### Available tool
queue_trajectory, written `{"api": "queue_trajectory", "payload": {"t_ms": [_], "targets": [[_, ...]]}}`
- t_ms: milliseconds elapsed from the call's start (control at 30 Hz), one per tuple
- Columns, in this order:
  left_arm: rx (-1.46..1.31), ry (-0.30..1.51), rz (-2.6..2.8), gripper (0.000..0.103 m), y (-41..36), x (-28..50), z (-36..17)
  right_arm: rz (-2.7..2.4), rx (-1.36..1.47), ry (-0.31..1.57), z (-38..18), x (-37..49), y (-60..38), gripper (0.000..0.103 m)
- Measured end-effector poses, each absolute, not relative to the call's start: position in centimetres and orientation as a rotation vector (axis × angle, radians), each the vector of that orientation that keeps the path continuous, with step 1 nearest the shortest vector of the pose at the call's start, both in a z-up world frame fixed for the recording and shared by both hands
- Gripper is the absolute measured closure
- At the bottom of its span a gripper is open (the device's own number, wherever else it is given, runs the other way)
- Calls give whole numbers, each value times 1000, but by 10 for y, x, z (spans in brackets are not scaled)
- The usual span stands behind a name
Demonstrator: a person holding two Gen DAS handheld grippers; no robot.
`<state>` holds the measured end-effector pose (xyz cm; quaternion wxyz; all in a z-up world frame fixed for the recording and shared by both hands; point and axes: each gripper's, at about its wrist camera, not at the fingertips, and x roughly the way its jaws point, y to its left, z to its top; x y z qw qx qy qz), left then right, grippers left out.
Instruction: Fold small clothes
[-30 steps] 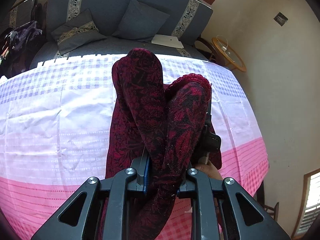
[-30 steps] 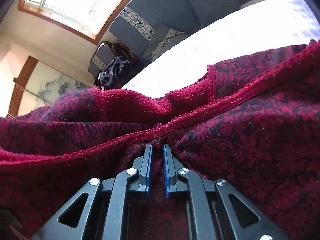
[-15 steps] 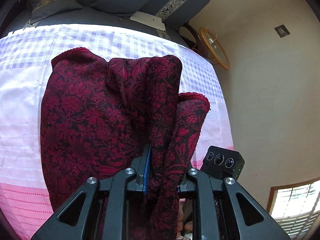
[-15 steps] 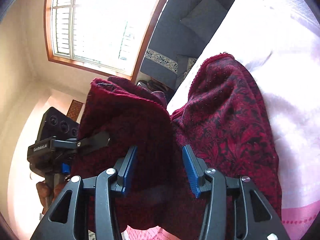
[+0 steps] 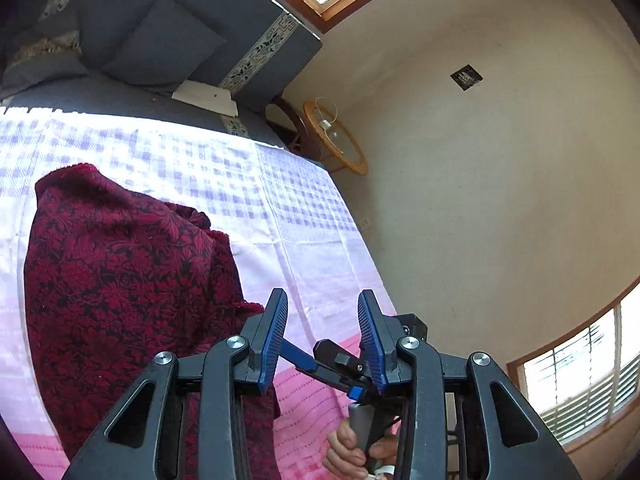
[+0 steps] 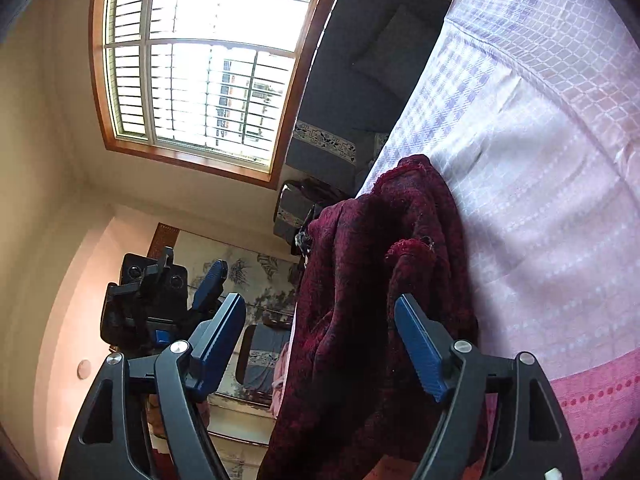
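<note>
Left to right across the left wrist view: red patterned garment (image 5: pixel 128 280) lies on the checked cloth (image 5: pixel 312 232) covering the table, bunched into a rough fold, one edge hanging off the near side. Just right of it, left gripper (image 5: pixel 322 334) with jaws opening, nothing between the blue pads, cloth visible through the gap. Garment touches only the outer side of its left finger at most; cannot tell for sure. Further right and lower, the right gripper (image 5: pixel 340 364) shows, held by a hand (image 5: pixel 352 448) on its handle. Sofa with cushion (image 5: pixel 160 40) behind, round side table (image 5: pixel 336 136) by the wall.

Right wrist view, left to right: left gripper (image 6: pixel 180 292) off the table edge, then right gripper (image 6: pixel 320 344) with jaws opening wide. Garment (image 6: pixel 360 280) sits in line with that gap but the pads do not press it; released. Checked cloth (image 6: pixel 540 160) to the right.

Step in hand: letting go after a fold laid down; both grippers clear of the fabric. Fold looks lumpy, not flat. Next move likely calls for picking a fresh edge or corner, probably the hanging near side, and either smoothing or folding again. Needs a clean pinch on one layer, not the whole bunch.
</note>
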<state>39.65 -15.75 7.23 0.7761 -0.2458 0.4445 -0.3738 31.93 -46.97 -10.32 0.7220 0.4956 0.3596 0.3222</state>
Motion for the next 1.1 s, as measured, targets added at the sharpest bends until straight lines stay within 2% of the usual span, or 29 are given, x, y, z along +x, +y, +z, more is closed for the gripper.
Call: {"api": "queue_trajectory", "payload": {"t_ms": [167, 300, 500, 567, 600, 633, 667, 733, 833, 1033, 1100], "targets": [[-391, 935, -765, 63, -143, 362, 57, 738, 1048, 787, -93, 314, -467, 25], [-487, 874, -754, 63, -109, 330, 23, 788, 991, 764, -67, 316, -455, 25], [-462, 869, -700, 63, -92, 295, -16, 752, 857, 994, -82, 356, -398, 25], [-435, 868, -693, 63, -94, 289, -21, 715, 782, 1032, -85, 365, -379, 43], [-430, 864, -690, 63, -96, 285, -22, 678, 725, 1044, -83, 368, -374, 85], [-428, 859, -693, 63, -97, 283, -22, 655, 698, 1040, -79, 368, -372, 88], [-427, 854, -703, 63, -98, 281, -21, 660, 696, 999, -69, 364, -376, 88], [-387, 854, -704, 55, -103, 276, -20, 664, 650, 909, -46, 347, -386, 88], [-345, 866, -751, 50, -117, 270, -25, 641, 659, 868, -38, 316, -409, 88], [-284, 924, -760, 49, -140, 268, -51, 527, 673, 953, -89, 290, -439, 88], [-278, 900, -755, 49, -141, 266, -49, 534, 716, 930, -92, 284, -444, 83]]}}
